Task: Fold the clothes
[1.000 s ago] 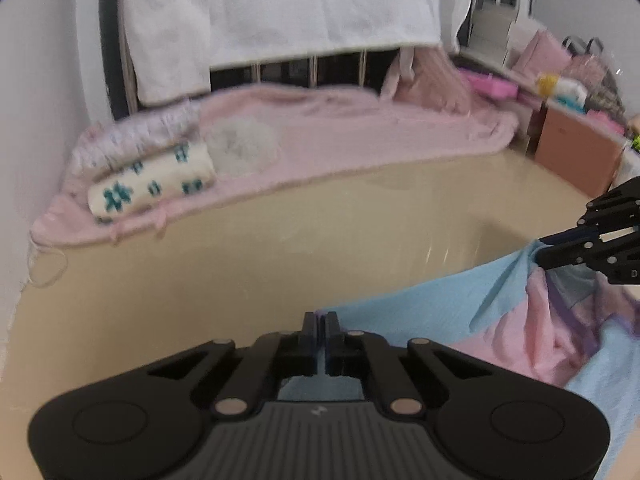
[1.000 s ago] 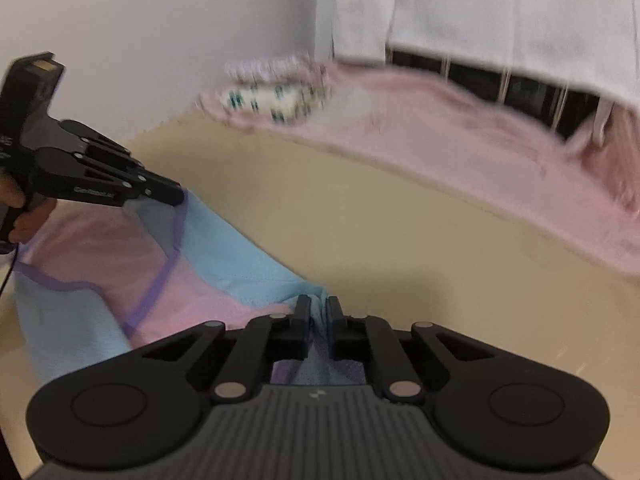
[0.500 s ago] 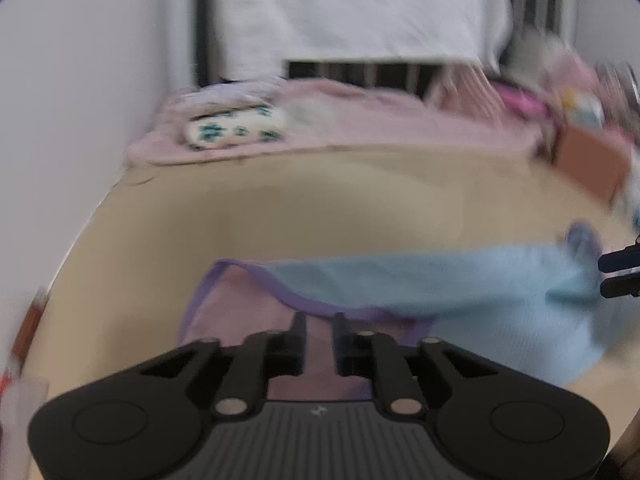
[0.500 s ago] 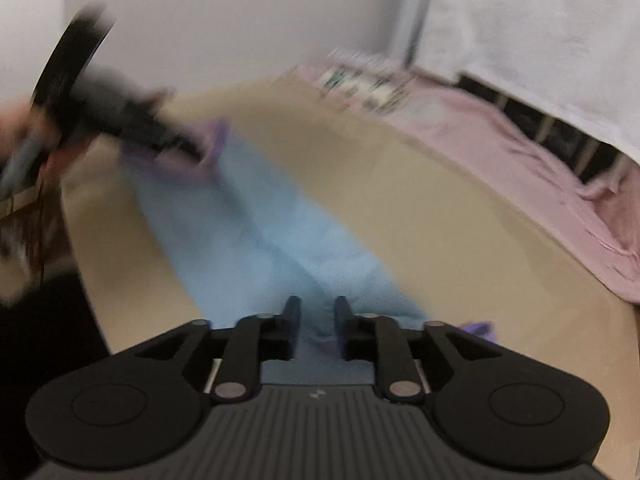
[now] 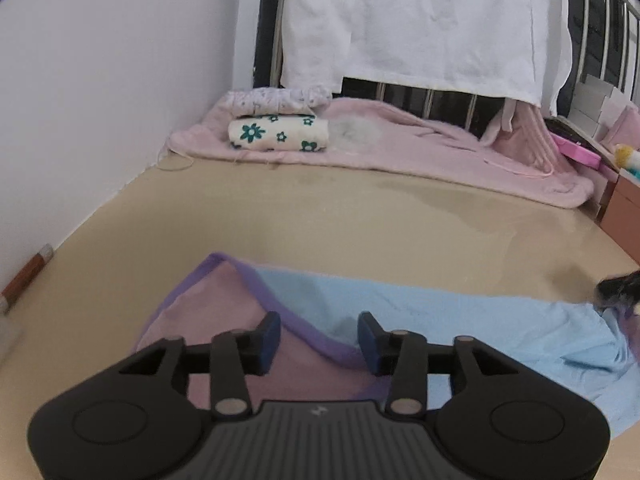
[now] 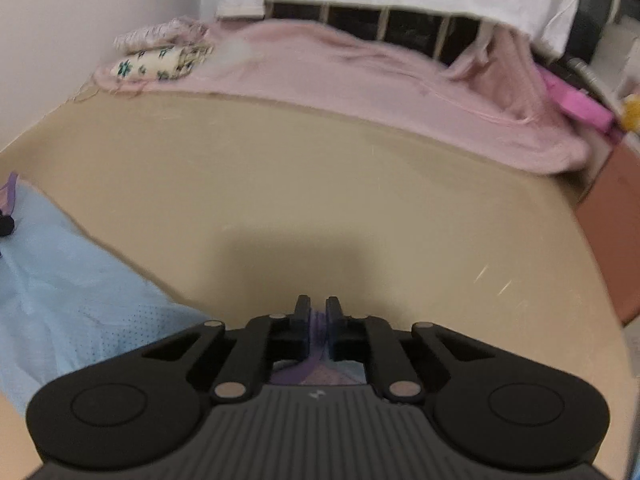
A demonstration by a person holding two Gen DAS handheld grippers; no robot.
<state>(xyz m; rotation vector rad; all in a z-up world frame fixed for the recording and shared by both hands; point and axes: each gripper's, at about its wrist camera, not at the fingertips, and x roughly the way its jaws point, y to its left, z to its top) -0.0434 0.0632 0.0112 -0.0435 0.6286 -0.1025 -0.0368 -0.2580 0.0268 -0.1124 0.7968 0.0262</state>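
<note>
In the left wrist view, the left hand-held gripper (image 5: 318, 334) hangs over the near edge of the garment (image 5: 440, 320), its two fingers spread wide apart with nothing between them. The garment lies stretched across the beige table (image 5: 320, 216): a pink panel edged with a purple hem sits directly under the fingers, and a light blue part runs off to the right, where the dark tip of the right hand-held gripper (image 5: 618, 290) meets the cloth, blurred. Farther back, a pink blanket (image 5: 420, 148) lies along the far side, carrying a stack of folded cloths (image 5: 278, 124), the lower one cream with green flowers. A white sheet (image 5: 420, 20) hangs over a rail behind. In the right wrist view, the right hand-held gripper (image 6: 318, 322) has its fingers drawn together, clamped on a purple fold of the garment (image 6: 72, 300), whose blue part spreads left over the table (image 6: 320, 184). The pink blanket (image 6: 380, 76) and the folded cloths (image 6: 156, 60) lie beyond.
</note>
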